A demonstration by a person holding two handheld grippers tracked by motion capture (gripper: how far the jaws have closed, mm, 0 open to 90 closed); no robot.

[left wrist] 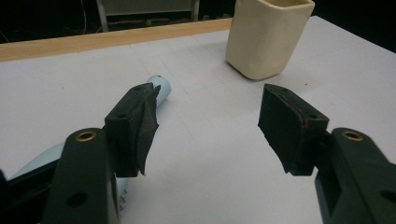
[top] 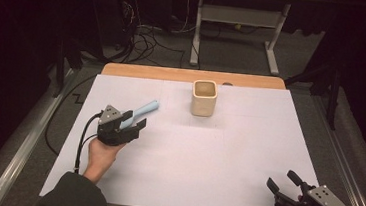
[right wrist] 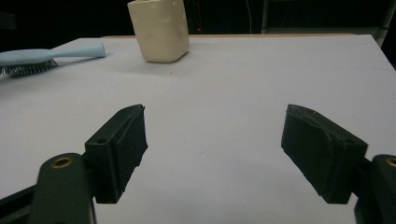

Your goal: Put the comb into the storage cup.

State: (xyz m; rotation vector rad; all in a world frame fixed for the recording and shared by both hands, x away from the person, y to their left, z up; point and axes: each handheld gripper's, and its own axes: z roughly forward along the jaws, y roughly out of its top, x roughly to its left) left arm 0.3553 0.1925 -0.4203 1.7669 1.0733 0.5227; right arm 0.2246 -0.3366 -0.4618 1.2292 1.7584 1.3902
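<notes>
**Jaws spread over a blue hairbrush**

Jaws on both grippers are standing wide apart, pinching nothing. At the near right corner of the tabletop [top: 205, 165], the right gripper [top: 282, 182] is hovering over bare white surface, well apart from everything else. Farther in on the left, the left gripper [top: 135, 119] is sitting right over the light blue hairbrush [top: 140, 112]; in the left gripper view the brush [left wrist: 159, 91] is lying beside and under the left-hand jaw, not between the two. Its handle is pointing away toward the cream cup [top: 204, 98], which is standing upright near the far edge, apart from the brush.
</notes>
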